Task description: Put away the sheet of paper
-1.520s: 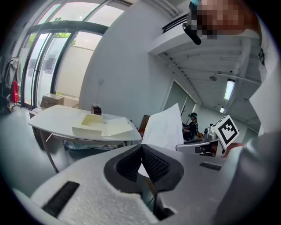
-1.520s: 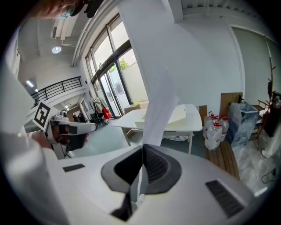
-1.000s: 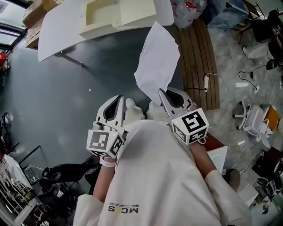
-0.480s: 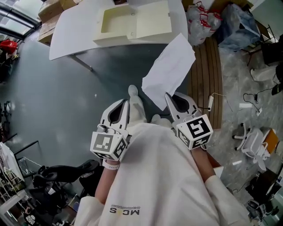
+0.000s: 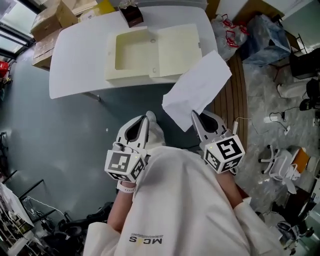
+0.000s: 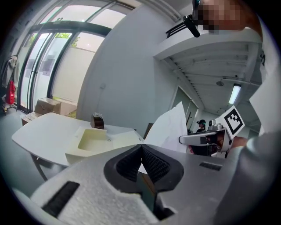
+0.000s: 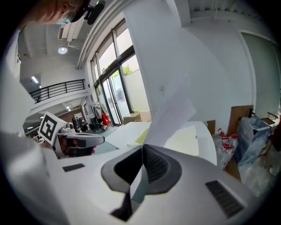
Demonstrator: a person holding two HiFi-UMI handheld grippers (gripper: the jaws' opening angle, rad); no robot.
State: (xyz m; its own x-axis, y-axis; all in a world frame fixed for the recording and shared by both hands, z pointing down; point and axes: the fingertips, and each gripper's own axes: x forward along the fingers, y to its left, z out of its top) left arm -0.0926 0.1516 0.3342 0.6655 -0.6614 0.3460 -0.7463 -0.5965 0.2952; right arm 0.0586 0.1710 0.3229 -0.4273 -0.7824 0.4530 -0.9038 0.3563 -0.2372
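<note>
A white sheet of paper (image 5: 197,90) hangs in the air in front of the person, pinched at its near corner by my right gripper (image 5: 194,114), which is shut on it. In the right gripper view the paper (image 7: 171,116) rises from between the closed jaws. My left gripper (image 5: 145,118) is level with it to the left, shut with nothing in it. An open cream box (image 5: 150,52) lies on the white table (image 5: 75,60) ahead; in the left gripper view the box (image 6: 94,141) is ahead left and the paper (image 6: 169,129) to the right.
A small brown box (image 5: 131,15) stands on the table's far edge. Cardboard boxes (image 5: 50,20) are stacked at the far left. Plastic bags (image 5: 227,32) and a slatted wooden platform (image 5: 235,100) lie to the right, with a white chair base (image 5: 277,165) beyond. Grey floor lies between me and the table.
The person has come closer to the table, so the whole table and cream box now show. The right gripper still holds the paper, and both grippers keep their pose.
</note>
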